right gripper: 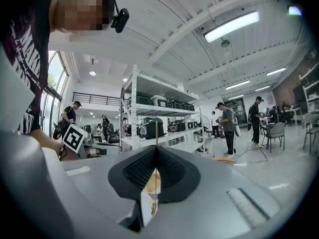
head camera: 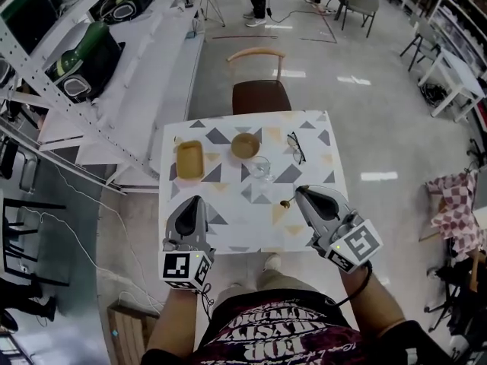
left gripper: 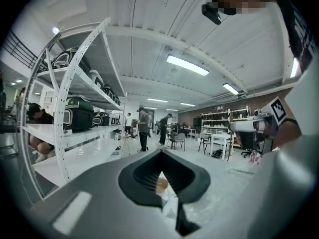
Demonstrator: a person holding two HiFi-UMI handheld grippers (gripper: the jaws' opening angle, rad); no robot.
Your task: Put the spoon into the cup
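Clearly pinching the spoon (head camera: pixel 286 203) by its handle in the right claw (head camera: pixel 299 192), near-right of the cup (head camera: pixel 260 166), likely ready for carrying across, with the left claw (head camera: pixel 195 199) pressed together, empty.

In the head view the spoon (head camera: pixel 286 203) shows only its bowl (handle hidden in the right hand-held gripper (head camera: pixel 298 192)).
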